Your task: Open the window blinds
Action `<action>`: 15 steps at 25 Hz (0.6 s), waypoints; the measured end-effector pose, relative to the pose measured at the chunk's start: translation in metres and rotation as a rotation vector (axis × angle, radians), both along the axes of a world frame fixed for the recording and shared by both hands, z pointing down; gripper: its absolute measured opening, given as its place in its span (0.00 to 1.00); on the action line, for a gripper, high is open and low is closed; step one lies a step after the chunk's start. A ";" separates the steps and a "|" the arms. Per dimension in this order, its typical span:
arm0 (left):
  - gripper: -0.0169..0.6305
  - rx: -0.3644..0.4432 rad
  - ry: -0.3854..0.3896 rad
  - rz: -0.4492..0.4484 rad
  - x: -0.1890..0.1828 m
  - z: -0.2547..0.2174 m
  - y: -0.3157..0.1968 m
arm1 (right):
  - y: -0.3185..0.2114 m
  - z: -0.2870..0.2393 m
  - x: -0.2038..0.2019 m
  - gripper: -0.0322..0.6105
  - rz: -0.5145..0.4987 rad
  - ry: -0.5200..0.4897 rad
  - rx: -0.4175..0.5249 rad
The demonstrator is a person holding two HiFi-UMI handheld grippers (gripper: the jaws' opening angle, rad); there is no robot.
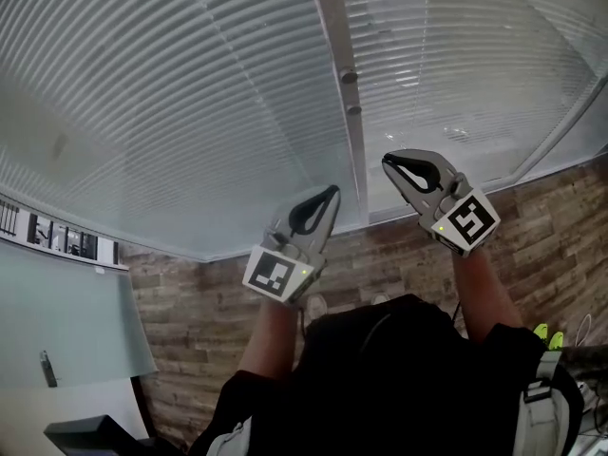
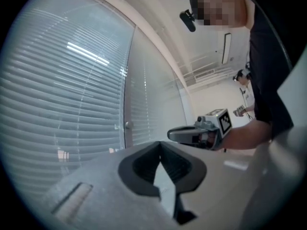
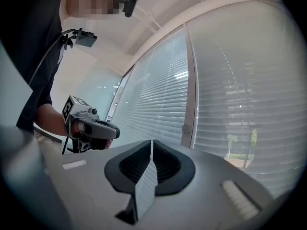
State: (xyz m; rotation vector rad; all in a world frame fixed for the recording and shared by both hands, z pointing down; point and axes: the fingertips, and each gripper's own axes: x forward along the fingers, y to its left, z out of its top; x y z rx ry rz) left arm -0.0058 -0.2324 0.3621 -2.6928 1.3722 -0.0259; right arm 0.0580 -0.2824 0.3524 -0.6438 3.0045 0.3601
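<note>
The left claw (image 1: pixel 332 192) and the right claw (image 1: pixel 388 161) are held clenched and empty, side by side, before the window blinds (image 1: pixel 171 93).

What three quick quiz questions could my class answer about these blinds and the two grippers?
1. True or false: the right gripper has its fingers shut on a cord.
2. Pick one. The blinds are: A, lowered over the glass; B, pulled fully up; C, lying on the floor.
3. Short answer: counting the left gripper too, how many grippers touch the blinds?

Key
1. False: the fingers are together with nothing between them.
2. A.
3. None: both are held apart from the blinds.
</note>
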 end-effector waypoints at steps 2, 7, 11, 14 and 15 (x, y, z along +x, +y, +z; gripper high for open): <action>0.03 -0.001 0.002 0.031 -0.002 -0.002 -0.002 | -0.001 0.000 -0.003 0.06 0.031 0.012 -0.020; 0.03 -0.002 0.000 0.100 -0.013 -0.008 -0.006 | -0.005 -0.011 -0.015 0.06 0.081 0.008 0.015; 0.03 -0.010 -0.001 0.138 -0.023 -0.004 -0.007 | -0.009 -0.009 -0.021 0.07 0.121 0.035 0.026; 0.03 -0.008 0.004 0.148 -0.032 -0.004 -0.009 | -0.010 -0.009 -0.026 0.09 0.140 0.056 0.009; 0.03 -0.006 0.009 0.150 -0.034 -0.004 -0.009 | -0.011 -0.009 -0.027 0.09 0.148 0.069 0.006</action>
